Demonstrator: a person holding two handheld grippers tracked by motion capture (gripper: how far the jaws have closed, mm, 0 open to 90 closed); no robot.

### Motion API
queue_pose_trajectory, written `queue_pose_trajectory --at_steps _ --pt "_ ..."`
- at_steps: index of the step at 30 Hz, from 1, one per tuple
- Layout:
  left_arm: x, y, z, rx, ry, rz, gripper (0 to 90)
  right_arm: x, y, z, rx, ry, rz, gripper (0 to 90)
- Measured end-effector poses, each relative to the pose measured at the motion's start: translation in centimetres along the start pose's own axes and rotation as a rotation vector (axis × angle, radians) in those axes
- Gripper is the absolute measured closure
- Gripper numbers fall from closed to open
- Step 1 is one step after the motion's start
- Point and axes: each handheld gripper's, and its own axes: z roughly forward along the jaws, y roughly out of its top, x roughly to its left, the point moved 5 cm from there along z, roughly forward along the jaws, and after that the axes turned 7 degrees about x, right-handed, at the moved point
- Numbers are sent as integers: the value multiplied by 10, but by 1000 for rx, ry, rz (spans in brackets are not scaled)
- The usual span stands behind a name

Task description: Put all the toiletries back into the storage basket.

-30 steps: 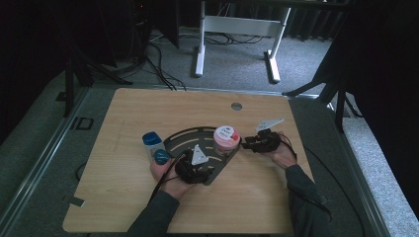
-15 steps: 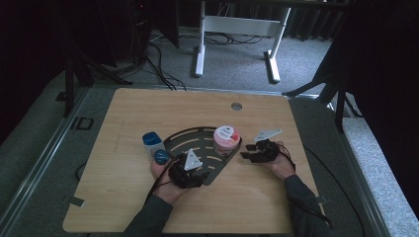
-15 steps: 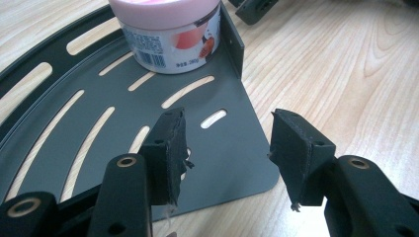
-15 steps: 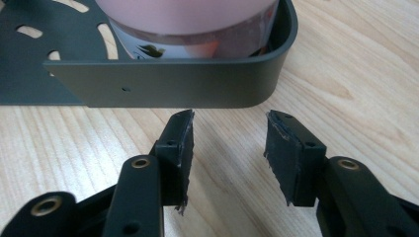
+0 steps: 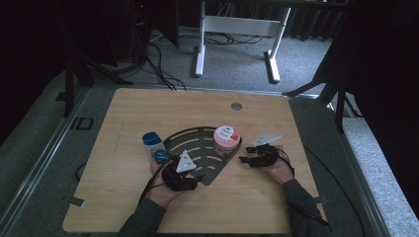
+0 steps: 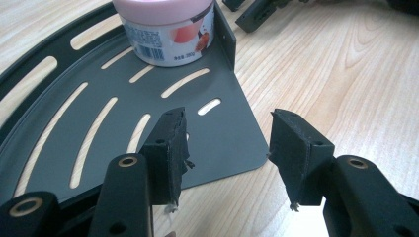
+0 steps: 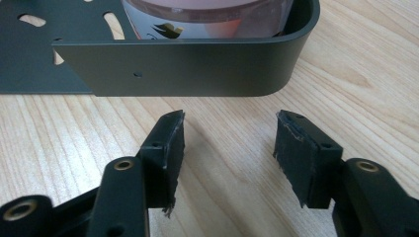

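Dark slotted corner tray (image 5: 197,145) lies flat on the wooden table (image 5: 123,197), centre of the high view. A pink-lidded tub (image 5: 226,139) stands upright inside the tray, in its upper right corner against the raised wall; same spot as one second ago.

Left tongs (image 5: 190,183): at the tray's lower corner, lower centre of the high view. In the left gripper view (image 6: 227,148) the jaws stand apart, one black pad (image 6: 170,148) over the tray floor, the other over bare table just past the tray's rounded corner; the tray edge lies between them, and no pad presses on it. Gap unchanged from the earlier frames. The hand has shifted slightly toward the lower left of the frame.

Right tongs (image 5: 249,159): just right of the tray, pointing at its outer wall. One second ago they sat higher and closer to the tub. Jaws have just been opening; in the right gripper view (image 7: 228,143) they stand apart with only bare table between them, and the tray wall lies ahead, near but not touching.

A blue-capped bottle (image 5: 152,144) stands just left of the tray, not moved.
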Motion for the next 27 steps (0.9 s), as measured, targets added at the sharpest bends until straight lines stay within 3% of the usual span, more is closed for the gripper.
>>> queue_pose_trajectory --at_steps 14,27 --pt "0 -6 -21 -3 1 27 503 4 -4 1 -40 -23 -9 407" --pt "6 -11 -42 -25 -20 15 507 6 -5 1 -42 -27 -7 375"
